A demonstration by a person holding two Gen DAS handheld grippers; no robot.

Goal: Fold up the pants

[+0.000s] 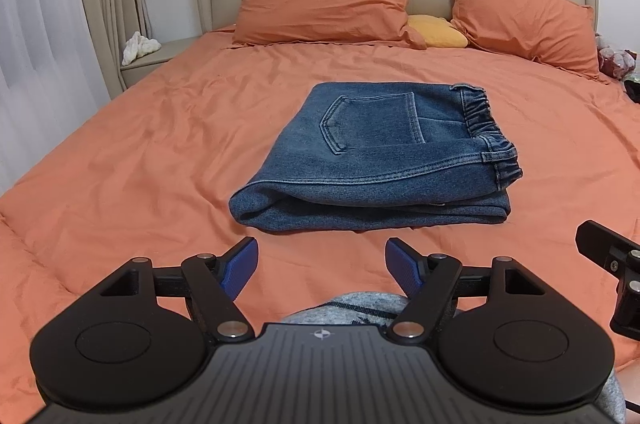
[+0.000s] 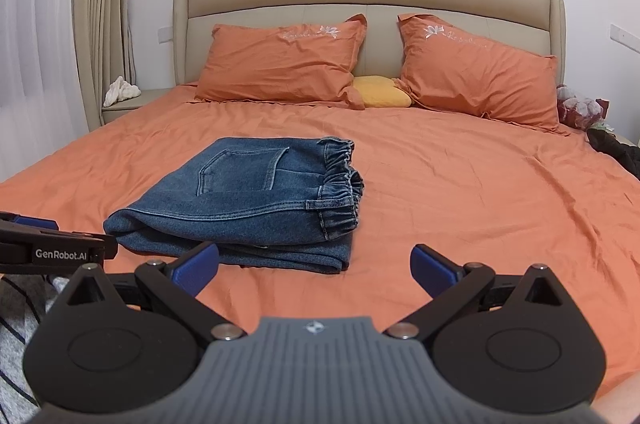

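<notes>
Pants (image 1: 376,160) sit folded in a neat stack mid-frame on bed (image 1: 160,144), task looks done; left claw (image 1: 320,270) and right claw (image 2: 314,268) both released, empty.

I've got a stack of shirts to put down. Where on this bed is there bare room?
Bare sheet lies right of the folded jeans, out to the bed's edge, and left of them. The head end is crowded by two orange pillows and a yellow cushion.

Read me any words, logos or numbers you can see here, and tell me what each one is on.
"GenRobot.AI": white print on the side of the left gripper, seen from the right wrist.
White script beside the embroidered flowers on the two orange pillows: too blurred to read.
Jeans: no readable label.
</notes>
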